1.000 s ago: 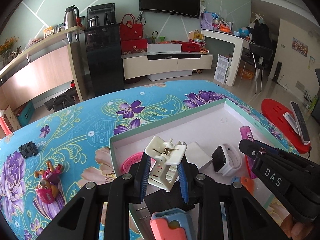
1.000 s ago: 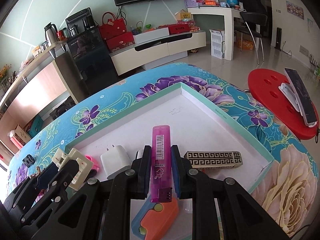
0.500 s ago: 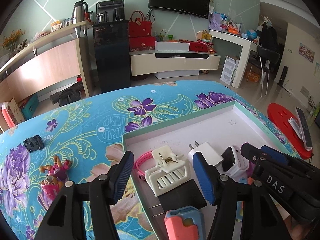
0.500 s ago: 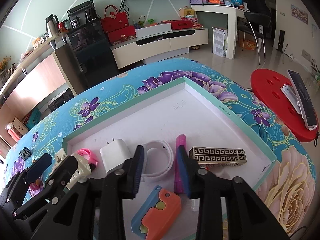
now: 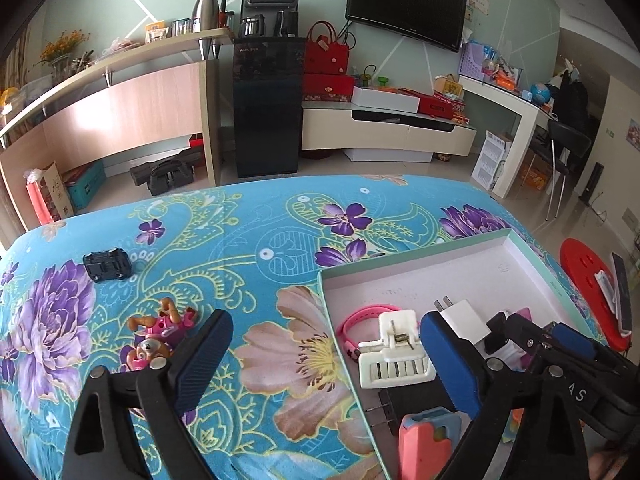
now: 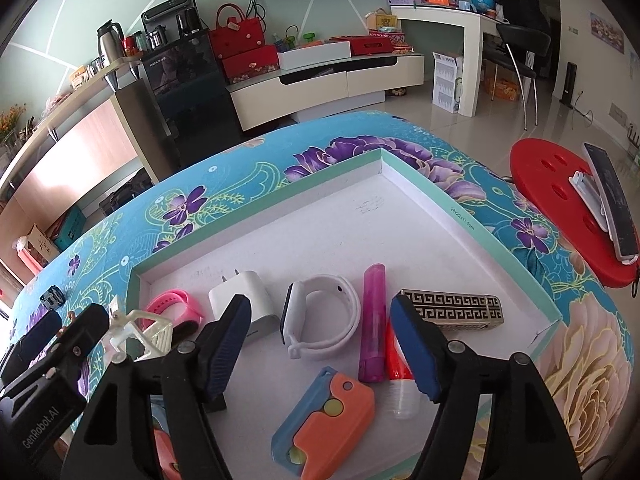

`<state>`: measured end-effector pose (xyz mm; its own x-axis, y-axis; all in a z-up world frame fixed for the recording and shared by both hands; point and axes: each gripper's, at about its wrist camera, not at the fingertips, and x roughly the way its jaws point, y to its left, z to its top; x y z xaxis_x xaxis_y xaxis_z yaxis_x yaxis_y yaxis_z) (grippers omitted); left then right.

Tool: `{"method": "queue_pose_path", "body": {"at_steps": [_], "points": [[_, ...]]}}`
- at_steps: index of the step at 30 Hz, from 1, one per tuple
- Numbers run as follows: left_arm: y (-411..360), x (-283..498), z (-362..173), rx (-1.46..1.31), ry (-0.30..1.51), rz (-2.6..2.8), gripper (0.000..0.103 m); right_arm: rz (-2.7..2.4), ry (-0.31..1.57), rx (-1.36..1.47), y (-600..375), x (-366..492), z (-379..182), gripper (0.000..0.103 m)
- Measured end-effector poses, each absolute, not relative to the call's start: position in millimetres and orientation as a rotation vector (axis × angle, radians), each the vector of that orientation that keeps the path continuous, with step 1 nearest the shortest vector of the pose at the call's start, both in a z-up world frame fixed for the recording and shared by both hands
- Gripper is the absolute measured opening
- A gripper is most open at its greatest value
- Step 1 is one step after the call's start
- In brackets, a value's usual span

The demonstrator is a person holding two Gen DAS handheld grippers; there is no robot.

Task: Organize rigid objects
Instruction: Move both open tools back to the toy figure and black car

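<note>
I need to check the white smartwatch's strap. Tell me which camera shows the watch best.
Use the right wrist view: the white smartwatch with its looped rubber strap lies fully visible between the open jaws in the shallow white cardboard tray. The left wrist view shows only a sliver of it behind gripper parts.

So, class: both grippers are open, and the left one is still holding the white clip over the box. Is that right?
Not quite. The left gripper holds nothing: its jaws are spread and the white clip lies in the box, as the left wrist view shows. Both grippers are indeed open, the right too.
</note>
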<state>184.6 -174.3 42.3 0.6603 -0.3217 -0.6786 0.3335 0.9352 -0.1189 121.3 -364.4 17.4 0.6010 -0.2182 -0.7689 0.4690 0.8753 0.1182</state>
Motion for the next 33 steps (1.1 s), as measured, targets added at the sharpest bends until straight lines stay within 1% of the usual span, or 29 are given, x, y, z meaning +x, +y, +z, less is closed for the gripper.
{"method": "queue_pose_path", "body": {"at_steps": [2, 3, 5, 8, 23, 33], "points": [[-168, 185, 45, 0.004, 0.758, -0.358, 0.099, -0.405, 0.843, 0.322, -364, 122, 17, 0.082], [-166, 186, 46, 0.000, 0.757, -0.348, 0.099, -0.405, 0.846, 0.319, -363, 122, 16, 0.082], [-159, 188, 46, -0.011, 0.756, -0.330, 0.099, -0.406, 0.848, 0.315, -363, 123, 16, 0.082], [-148, 194, 41, -0.022, 0.780, -0.281, 0.103, -0.407, 0.848, 0.314, -363, 123, 16, 0.082], [-85, 212, 10, -0.075, 0.937, -0.016, 0.103, -0.373, 0.842, 0.280, -346, 129, 22, 0.083], [-52, 205, 15, -0.100, 0.961, 0.075, 0.103, -0.284, 0.805, 0.214, -304, 140, 37, 0.083]]}}
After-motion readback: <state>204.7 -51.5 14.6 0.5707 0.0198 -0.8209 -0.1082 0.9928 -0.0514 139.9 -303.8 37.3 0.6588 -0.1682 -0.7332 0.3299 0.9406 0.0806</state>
